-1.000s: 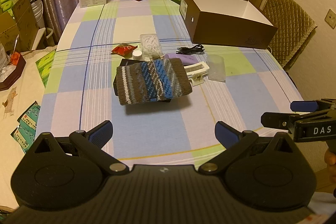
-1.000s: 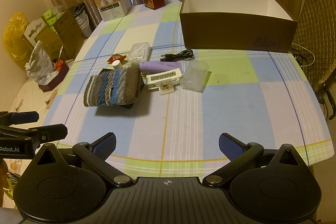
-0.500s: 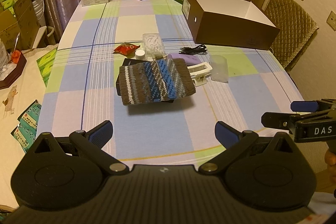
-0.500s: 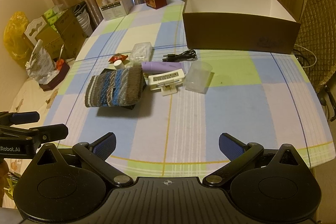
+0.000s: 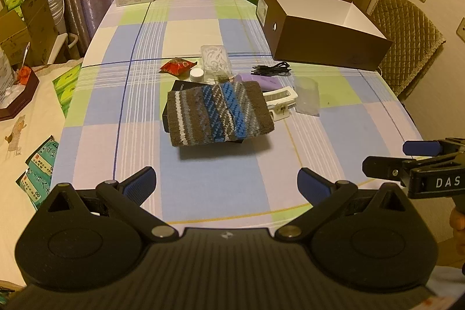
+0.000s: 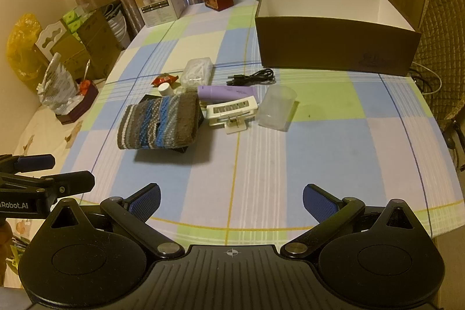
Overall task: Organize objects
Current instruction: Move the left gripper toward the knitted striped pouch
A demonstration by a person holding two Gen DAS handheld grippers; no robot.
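Knitted wool pouch [image 5: 220, 113], rough and matt. Checked cloth [image 5: 203, 28] covers the table. Cardboard box [image 6: 334, 45], matt brown. Clear plastic cup [image 6: 276, 108]. Glossy red wrapper [image 5: 178, 66].

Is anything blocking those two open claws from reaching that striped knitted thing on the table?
Nothing visible. Bare tablecloth lies between the knit and both the left gripper and right gripper, whose fingers are spread open.
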